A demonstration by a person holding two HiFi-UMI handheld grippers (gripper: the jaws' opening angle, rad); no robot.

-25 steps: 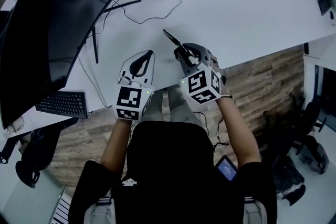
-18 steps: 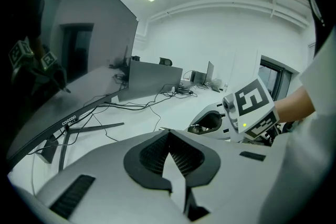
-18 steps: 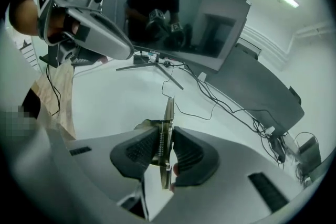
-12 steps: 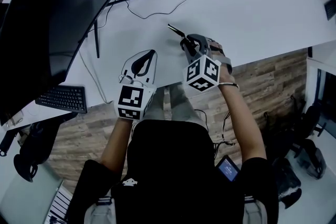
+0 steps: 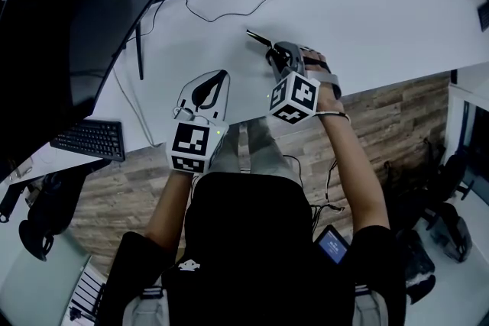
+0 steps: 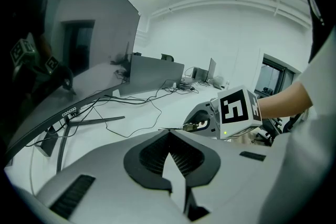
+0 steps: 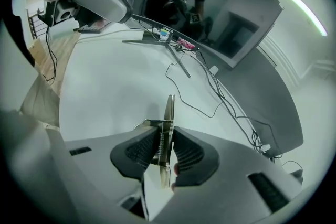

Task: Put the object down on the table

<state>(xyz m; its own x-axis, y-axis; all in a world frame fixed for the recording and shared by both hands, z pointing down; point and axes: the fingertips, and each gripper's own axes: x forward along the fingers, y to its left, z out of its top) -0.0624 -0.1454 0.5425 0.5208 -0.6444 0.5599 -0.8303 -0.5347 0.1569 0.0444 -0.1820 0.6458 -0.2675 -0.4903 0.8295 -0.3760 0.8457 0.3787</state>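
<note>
Left gripper [image 5: 216, 80]: jaws closed on nothing, over the near edge of the table [image 5: 367, 11]. Right gripper [image 5: 276, 57]: jaws clamped on a thin metal tool [image 5: 257, 37]. The tool's long axis projects toward 10 o'clock, low over the table; contact unconfirmed.

The object [image 7: 169, 107] is a thin, flat metal piece with a small spring. It stands on edge, gripped between the pads of the right tool [image 7: 167, 136], with its tip pointing out over the white bench [image 7: 105, 86].
</note>
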